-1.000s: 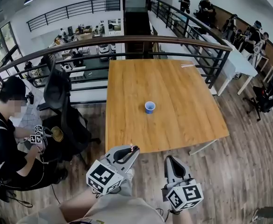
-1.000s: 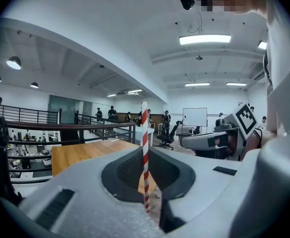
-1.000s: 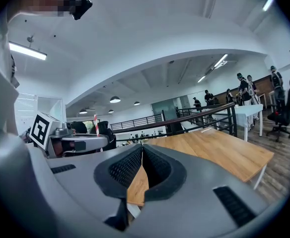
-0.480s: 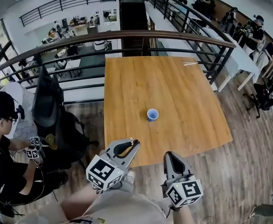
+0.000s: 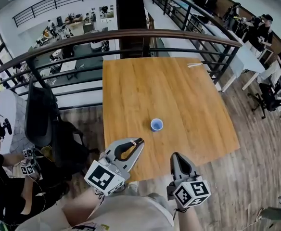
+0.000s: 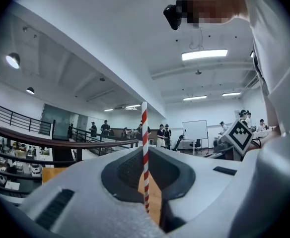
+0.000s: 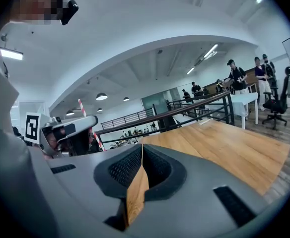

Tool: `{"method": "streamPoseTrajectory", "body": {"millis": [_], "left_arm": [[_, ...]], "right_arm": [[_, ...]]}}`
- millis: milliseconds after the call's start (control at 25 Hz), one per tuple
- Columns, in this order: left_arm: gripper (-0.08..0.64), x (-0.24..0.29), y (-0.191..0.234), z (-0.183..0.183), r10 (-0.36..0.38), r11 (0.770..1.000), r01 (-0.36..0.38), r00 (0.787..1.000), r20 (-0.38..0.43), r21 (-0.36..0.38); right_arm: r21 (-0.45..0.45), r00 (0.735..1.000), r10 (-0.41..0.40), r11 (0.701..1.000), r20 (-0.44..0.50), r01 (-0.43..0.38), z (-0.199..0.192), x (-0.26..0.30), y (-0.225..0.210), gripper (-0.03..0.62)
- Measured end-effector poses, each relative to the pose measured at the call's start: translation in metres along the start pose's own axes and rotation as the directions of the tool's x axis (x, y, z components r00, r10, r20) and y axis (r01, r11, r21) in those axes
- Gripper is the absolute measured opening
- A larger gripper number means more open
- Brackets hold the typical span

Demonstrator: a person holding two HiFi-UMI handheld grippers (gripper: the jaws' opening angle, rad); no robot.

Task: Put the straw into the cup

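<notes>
A small blue cup [image 5: 156, 124] stands upright and alone on the wooden table [image 5: 179, 90], towards its near edge. My left gripper [image 5: 139, 142] hovers at that near edge, short of the cup and to its left. It is shut on a red-and-white striped straw [image 6: 144, 128], which stands upright between the jaws in the left gripper view. My right gripper [image 5: 176, 156] is off the table's near edge, to the right of the left one. Its jaws are closed together with nothing between them [image 7: 142, 150]. In the right gripper view the straw [image 7: 82, 107] sticks up above the left gripper [image 7: 60, 130].
A curved dark railing [image 5: 131, 35] runs behind the table's far and right sides. A thin pale object [image 5: 194, 65] lies at the table's far right corner. A black office chair [image 5: 44, 119] and a seated person [image 5: 1, 177] are on the left, over wood flooring.
The head view has drifted, so the table and cup sit slightly lower in the frame and the seated person has slid towards the left edge. Both grippers hold much the same pose.
</notes>
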State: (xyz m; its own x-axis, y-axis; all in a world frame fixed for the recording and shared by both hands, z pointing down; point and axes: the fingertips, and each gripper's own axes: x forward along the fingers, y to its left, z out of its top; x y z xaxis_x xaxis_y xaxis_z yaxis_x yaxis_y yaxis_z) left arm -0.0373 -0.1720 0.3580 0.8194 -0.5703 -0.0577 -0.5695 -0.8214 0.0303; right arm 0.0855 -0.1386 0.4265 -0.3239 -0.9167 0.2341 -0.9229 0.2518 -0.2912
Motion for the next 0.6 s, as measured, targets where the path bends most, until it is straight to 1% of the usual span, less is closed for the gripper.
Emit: {"method": "streamPoseTrajectory", "body": {"millis": [160, 240, 360, 480, 600], "left_arm": [[0.029, 0.009, -0.003, -0.006, -0.019, 1.0, 0.019, 0.999, -0.031, -0.025], [0.029, 0.015, 0.001, -0.012, -0.008, 0.999, 0.007, 0.999, -0.036, -0.032], [0.029, 0.026, 0.002, -0.018, 0.003, 1.0, -0.004, 0.998, -0.055, -0.013], [0.031, 0.032, 0.004, -0.024, 0.017, 1.0, -0.019, 0.997, -0.072, -0.023], [0.03, 0.038, 0.007, -0.026, 0.034, 0.999, -0.036, 0.997, -0.068, -0.031]], "right_arm": [[-0.003, 1.0, -0.004, 1.0, -0.011, 0.004, 0.002, 0.011, -0.013, 0.023], [-0.004, 1.0, -0.001, 1.0, -0.021, 0.001, 0.002, 0.014, -0.02, 0.023], [-0.009, 0.999, 0.013, 1.0, -0.034, -0.013, 0.006, 0.017, -0.026, 0.023], [-0.02, 0.999, 0.028, 0.999, -0.046, -0.029, 0.007, 0.018, -0.029, 0.023], [-0.022, 0.998, 0.042, 0.999, -0.05, -0.043, 0.011, 0.023, -0.033, 0.023]]}}
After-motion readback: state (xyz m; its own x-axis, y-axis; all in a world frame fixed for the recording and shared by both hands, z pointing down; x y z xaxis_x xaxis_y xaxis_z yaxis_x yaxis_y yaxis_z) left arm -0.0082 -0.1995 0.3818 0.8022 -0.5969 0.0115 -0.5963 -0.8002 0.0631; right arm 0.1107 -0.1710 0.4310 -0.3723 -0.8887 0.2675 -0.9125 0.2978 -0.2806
